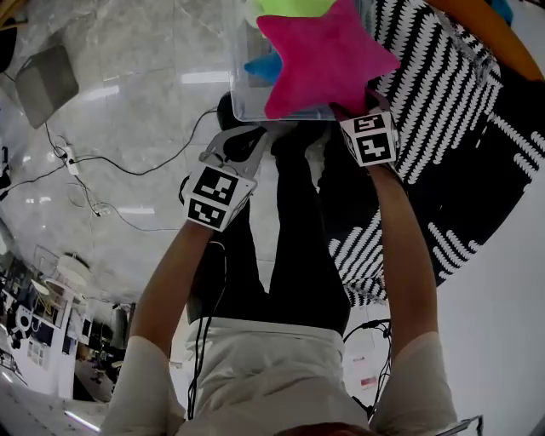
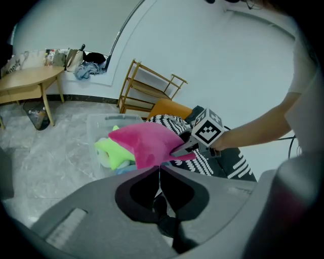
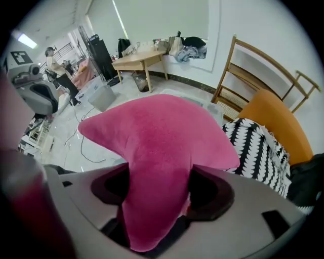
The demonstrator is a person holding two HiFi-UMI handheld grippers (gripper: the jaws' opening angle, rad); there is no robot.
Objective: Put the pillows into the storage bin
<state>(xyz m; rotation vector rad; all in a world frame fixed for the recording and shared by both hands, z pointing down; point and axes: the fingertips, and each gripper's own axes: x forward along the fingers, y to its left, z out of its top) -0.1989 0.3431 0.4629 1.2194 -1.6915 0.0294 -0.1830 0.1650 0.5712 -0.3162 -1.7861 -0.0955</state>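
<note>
A pink star pillow (image 1: 328, 55) hangs over the clear storage bin (image 1: 241, 102), covering its near right corner. My right gripper (image 1: 349, 109) is shut on one arm of the star, which fills the gap between its jaws in the right gripper view (image 3: 157, 202). Inside the bin lie a lime green pillow (image 1: 285, 7) and a blue one (image 1: 266, 66). My left gripper (image 1: 243, 140) sits just in front of the bin, shut and empty. In the left gripper view the pink pillow (image 2: 147, 141) lies above the green pillow (image 2: 114, 152), with the right gripper (image 2: 185, 148) at its near end.
A black-and-white patterned cushion (image 1: 443, 102) lies on an orange chair (image 3: 276, 119) to the right of the bin. Cables (image 1: 94, 162) trail over the shiny floor on the left. A wooden rack (image 2: 147, 86) and a table (image 2: 28, 83) stand by the far wall.
</note>
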